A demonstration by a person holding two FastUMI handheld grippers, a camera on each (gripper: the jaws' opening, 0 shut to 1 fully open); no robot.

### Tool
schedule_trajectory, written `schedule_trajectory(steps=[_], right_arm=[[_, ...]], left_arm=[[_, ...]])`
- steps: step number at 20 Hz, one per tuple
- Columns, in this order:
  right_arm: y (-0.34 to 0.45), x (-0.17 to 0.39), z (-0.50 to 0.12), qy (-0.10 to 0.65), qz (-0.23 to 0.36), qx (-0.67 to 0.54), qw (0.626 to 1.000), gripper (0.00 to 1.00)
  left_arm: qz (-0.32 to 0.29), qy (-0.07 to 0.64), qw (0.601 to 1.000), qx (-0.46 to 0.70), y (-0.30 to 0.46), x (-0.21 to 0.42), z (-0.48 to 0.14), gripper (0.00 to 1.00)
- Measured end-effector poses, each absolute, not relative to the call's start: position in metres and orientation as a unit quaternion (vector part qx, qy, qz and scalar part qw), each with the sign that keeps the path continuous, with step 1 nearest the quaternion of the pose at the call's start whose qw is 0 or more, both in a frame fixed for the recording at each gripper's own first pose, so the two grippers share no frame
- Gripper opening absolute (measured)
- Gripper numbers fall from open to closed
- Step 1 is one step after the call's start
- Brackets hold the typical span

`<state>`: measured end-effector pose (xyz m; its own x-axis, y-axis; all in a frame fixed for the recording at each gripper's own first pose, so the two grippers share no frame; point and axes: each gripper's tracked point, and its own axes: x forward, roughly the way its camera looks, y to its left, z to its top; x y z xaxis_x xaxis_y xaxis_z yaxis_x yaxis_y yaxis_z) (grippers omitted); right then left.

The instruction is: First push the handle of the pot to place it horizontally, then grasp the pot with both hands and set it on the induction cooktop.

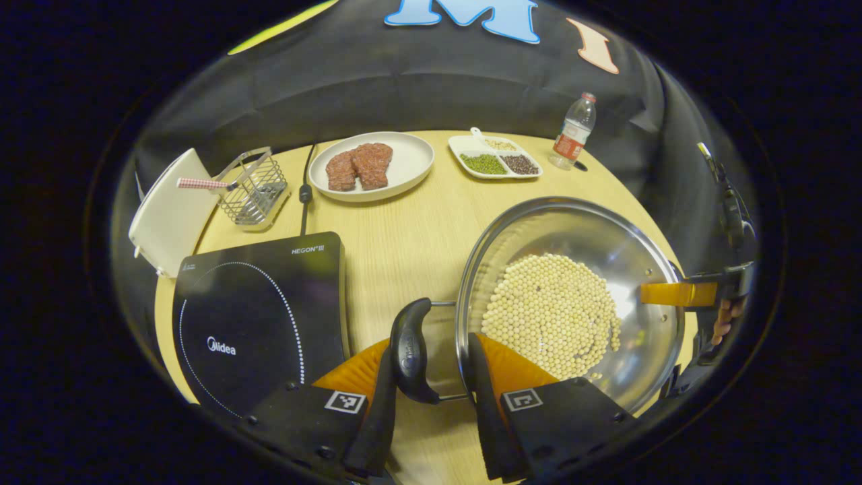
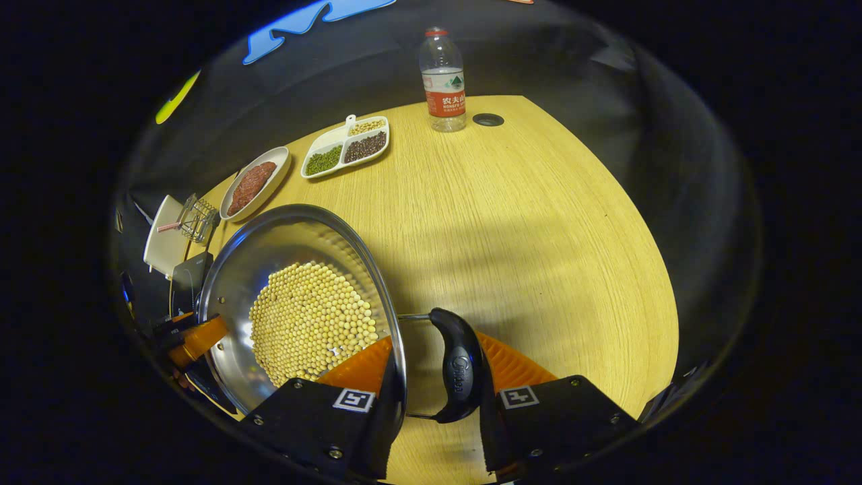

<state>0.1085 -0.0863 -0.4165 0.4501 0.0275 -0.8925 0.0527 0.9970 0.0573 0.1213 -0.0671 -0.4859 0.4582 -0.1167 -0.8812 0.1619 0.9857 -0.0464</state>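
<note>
Left hand-held gripper (image 1: 431, 377) straddles one pot handle (image 1: 411, 350), induction cooktop (image 1: 259, 316) just beside — right hand-held gripper (image 2: 438, 394) brackets the other handle (image 2: 458, 367); pot (image 2: 236, 303) on the bench (image 2: 525, 236) looks heavy, bean-laden, slick — take the handles.

pot (image 1: 579, 236): shiny steel, wide and shallow, pale round beans heaped in its bottom, beside the cooktop
side handles (image 1: 412, 350): black curved loops on opposite rims
induction cooktop (image 1: 259, 316): flat black slab, dotted white ring, bare top
</note>
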Motion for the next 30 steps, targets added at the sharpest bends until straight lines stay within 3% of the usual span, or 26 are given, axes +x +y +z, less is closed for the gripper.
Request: schedule_trajectory(steps=[3,4,5,6,7,15,23,24,28,30], right_arm=[[-0.080,0.097,-0.397,0.518,-0.011,0.044,0.854,0.53],[-0.076,0.094,-0.392,0.516,-0.012,0.046,0.855,0.53],[-0.072,0.092,-0.384,0.512,-0.012,0.048,0.858,0.53],[-0.067,0.091,-0.376,0.507,-0.010,0.047,0.861,0.53],[-0.061,0.089,-0.369,0.503,-0.009,0.047,0.863,0.53],[-0.003,0.075,-0.328,0.490,0.007,0.053,0.870,0.53],[0.056,0.067,-0.324,0.493,0.029,0.054,0.868,0.53],[0.063,0.067,-0.324,0.494,0.031,0.052,0.867,0.53],[0.087,0.066,-0.325,0.497,0.037,0.046,0.866,0.53],[0.100,0.066,-0.324,0.500,0.041,0.042,0.864,0.53]], left_arm=[[-0.090,0.505,0.858,0.025,-0.062,0.121,-0.465,0.56],[-0.092,0.502,0.860,0.027,-0.059,0.122,-0.457,0.63],[-0.093,0.497,0.862,0.029,-0.056,0.123,-0.448,0.63],[-0.095,0.494,0.863,0.031,-0.052,0.123,-0.439,0.56],[-0.095,0.493,0.864,0.030,-0.046,0.123,-0.430,0.59],[-0.091,0.476,0.874,0.032,0.010,0.116,-0.371,0.56],[-0.068,0.477,0.876,0.031,0.074,0.105,-0.350,0.56],[-0.066,0.478,0.875,0.031,0.081,0.104,-0.350,0.62],[-0.059,0.481,0.874,0.029,0.108,0.100,-0.346,0.56],[-0.056,0.482,0.874,0.027,0.122,0.099,-0.344,0.59]])
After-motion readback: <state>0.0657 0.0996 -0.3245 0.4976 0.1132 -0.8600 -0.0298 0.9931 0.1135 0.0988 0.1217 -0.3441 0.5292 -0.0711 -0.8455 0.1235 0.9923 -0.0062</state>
